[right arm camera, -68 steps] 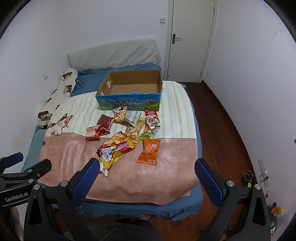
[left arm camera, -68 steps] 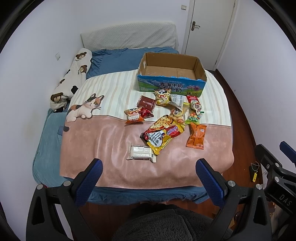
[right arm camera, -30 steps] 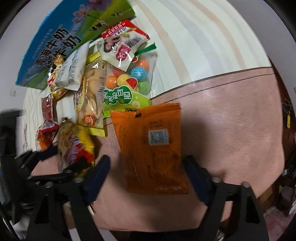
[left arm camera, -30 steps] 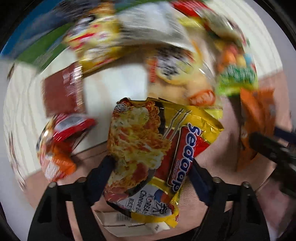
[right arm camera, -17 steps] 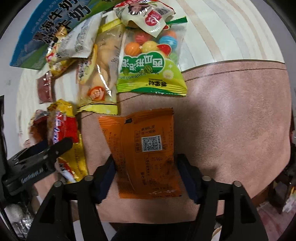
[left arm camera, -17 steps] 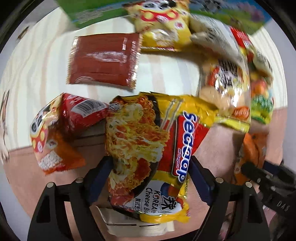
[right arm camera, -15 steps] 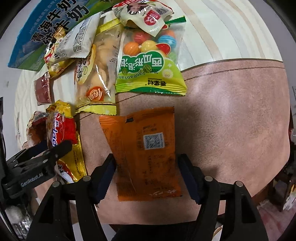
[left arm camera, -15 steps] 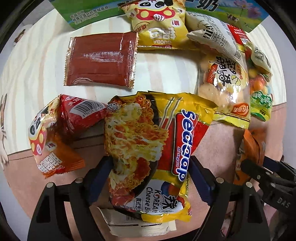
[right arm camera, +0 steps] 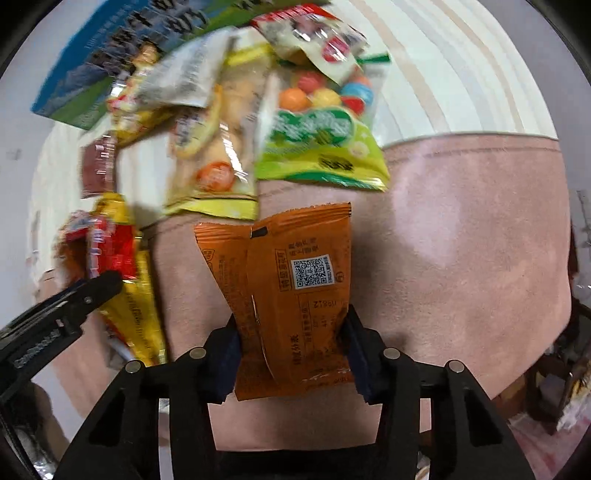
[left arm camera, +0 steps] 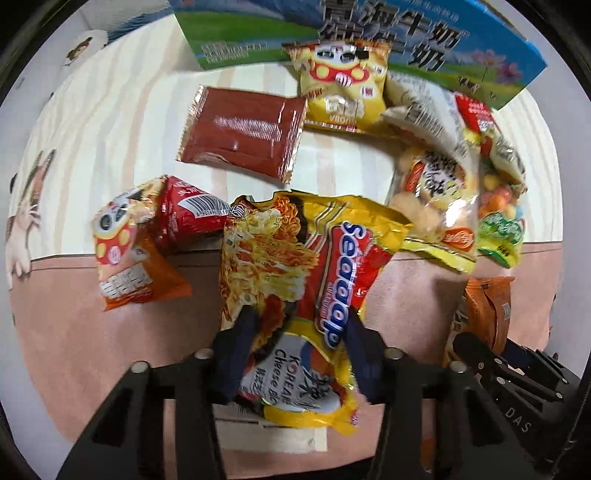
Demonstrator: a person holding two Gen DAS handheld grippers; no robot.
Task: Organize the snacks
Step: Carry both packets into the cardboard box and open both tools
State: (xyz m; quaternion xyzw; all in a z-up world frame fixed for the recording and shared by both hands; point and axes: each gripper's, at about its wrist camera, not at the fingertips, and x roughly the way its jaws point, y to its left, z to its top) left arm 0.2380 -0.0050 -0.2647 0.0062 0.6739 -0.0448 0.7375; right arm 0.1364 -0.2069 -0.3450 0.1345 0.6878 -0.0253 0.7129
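Both tools have closed in since a moment ago: the left gripper [left arm camera: 297,334] now pinches the crumpled yellow-and-red noodle packet [left arm camera: 295,273], and the right gripper [right arm camera: 293,341] squeezes the orange packet [right arm camera: 291,291]. Both snacks look secured and ready to carry to the blue cardboard box [left arm camera: 258,33] beyond the pile. The orange packet, creased lengthwise with its QR code up, lies on the pink blanket [right arm camera: 461,258].

Black gripper [left arm camera: 299,350], blue fingertips [left arm camera: 236,354]

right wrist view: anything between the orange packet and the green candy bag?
Nothing: bare pink blanket separates the orange packet from the green candy bag, seen in the right wrist view.
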